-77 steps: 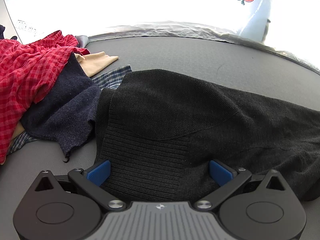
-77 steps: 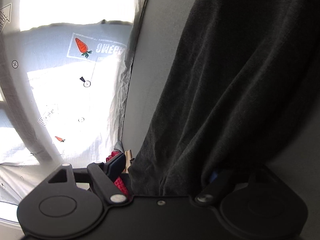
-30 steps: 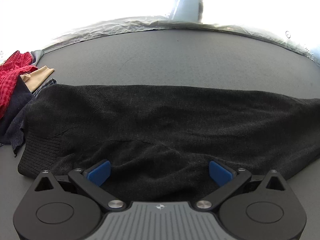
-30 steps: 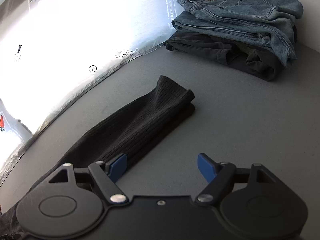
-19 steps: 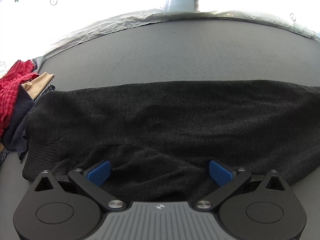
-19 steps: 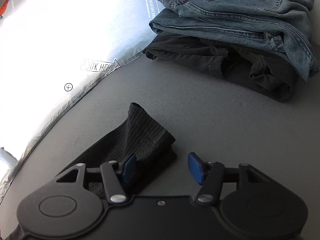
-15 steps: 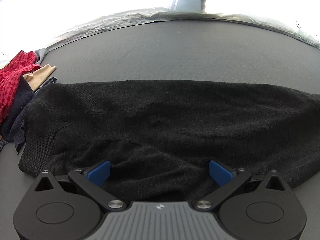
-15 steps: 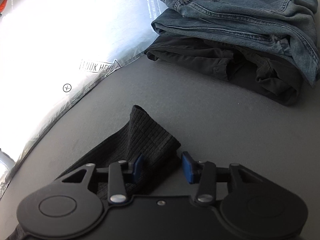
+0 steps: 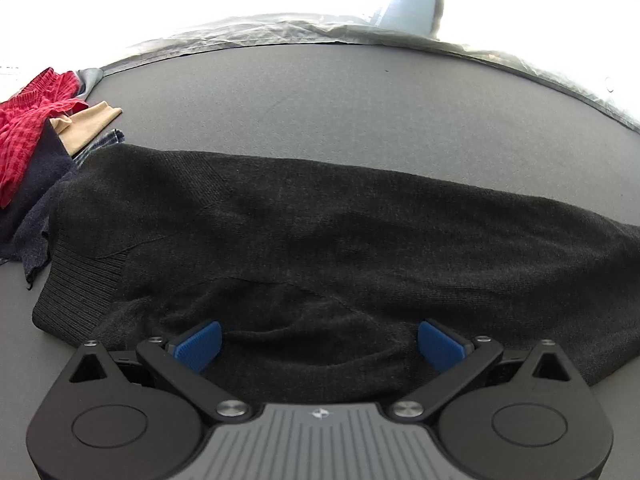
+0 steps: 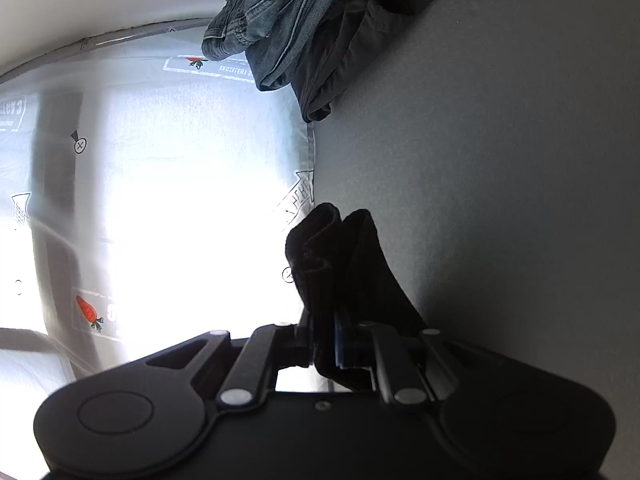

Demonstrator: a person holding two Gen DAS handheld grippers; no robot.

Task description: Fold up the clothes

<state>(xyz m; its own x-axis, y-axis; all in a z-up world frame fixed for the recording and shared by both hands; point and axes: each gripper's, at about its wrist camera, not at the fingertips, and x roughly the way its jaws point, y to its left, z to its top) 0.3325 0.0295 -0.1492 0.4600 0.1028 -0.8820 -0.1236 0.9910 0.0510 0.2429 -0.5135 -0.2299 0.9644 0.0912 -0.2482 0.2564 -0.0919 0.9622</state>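
knit fabric fills the middle of the left wrist view: a dark charcoal sweater (image 9: 320, 232) lies flat across the grey counter (image 9: 320, 100), fine-gauge over the body with a coarser ribbed band at its lower left edge and a few soft creases near the bottom of the frame. the left gripper (image 9: 319, 346) sits low over the sweater's near edge, its blue-padded fingers (image 9: 198, 346) spread wide with cloth showing between them and nothing clamped. at the left edge of the frame a loose heap touches the sweater: a red checked garment (image 9: 24, 136), a tan cloth (image 9: 86, 128), a navy knit (image 9: 32, 196) with a frayed edge, and a sliver of blue plaid.

in the right wrist view the right gripper (image 10: 334, 344) has its fingers pressed narrow on the sweater's ribbed cuff (image 10: 332, 256), which stands up from them as a folded, rounded roll. the counter is matte and felt-like. at the upper middle of the frame lies a folded stack of blue denim jeans (image 10: 288, 8) over a dark garment (image 10: 344, 60). behind is translucent plastic sheeting (image 10: 160, 200) printed with carrots and lettering, glowing bright white.
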